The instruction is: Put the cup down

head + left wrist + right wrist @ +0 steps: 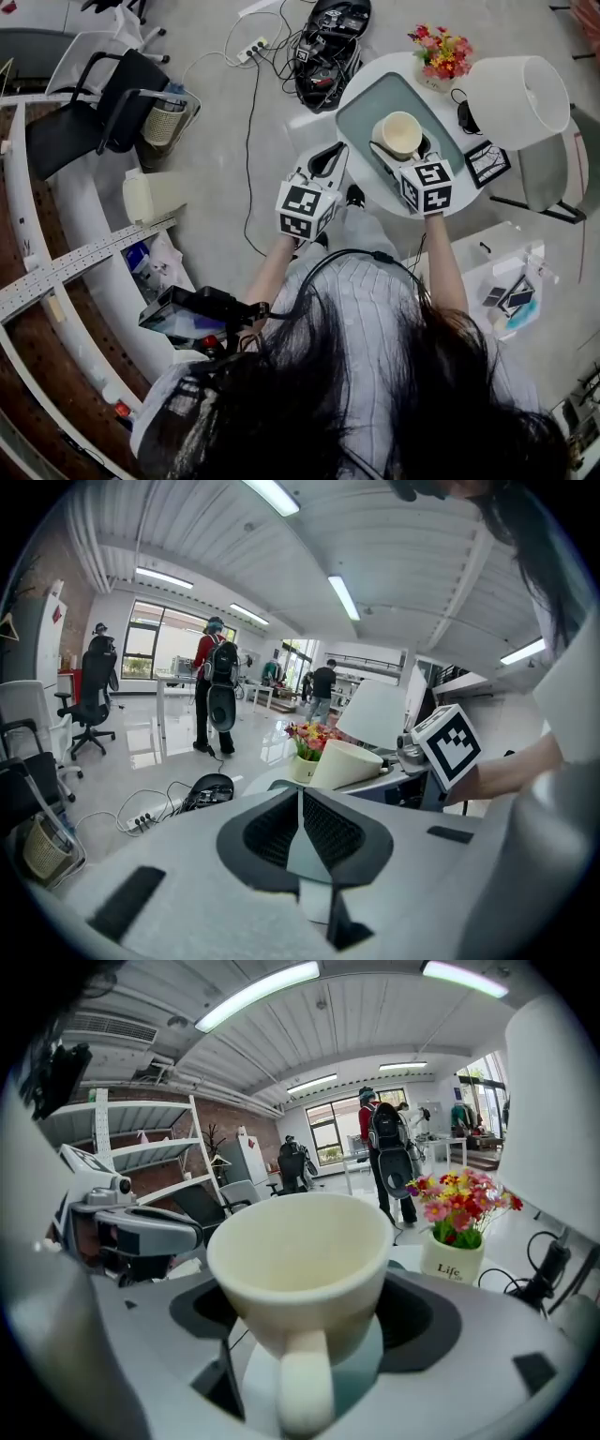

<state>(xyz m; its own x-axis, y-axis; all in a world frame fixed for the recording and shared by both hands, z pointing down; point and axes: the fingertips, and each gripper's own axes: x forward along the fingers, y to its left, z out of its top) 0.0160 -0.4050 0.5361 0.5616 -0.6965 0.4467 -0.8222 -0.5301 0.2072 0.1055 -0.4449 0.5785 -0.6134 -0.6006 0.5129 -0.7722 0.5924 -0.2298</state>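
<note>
Letting go too early is the risk here — your right gripper (401, 155) is clamped on the cup (397, 131), just on your side of the flower pot (439, 56), over the teal mat (361, 117) on the counter (384, 66). I can't tell whether its base touches yet; released above the mat, it could drop and tip toward the pot. The cup stands roughly upright — long axis vertical, mouth up, handle pointing back at you. Your left gripper (300, 808), jaws together and empty, hangs farther from the pot.
</note>
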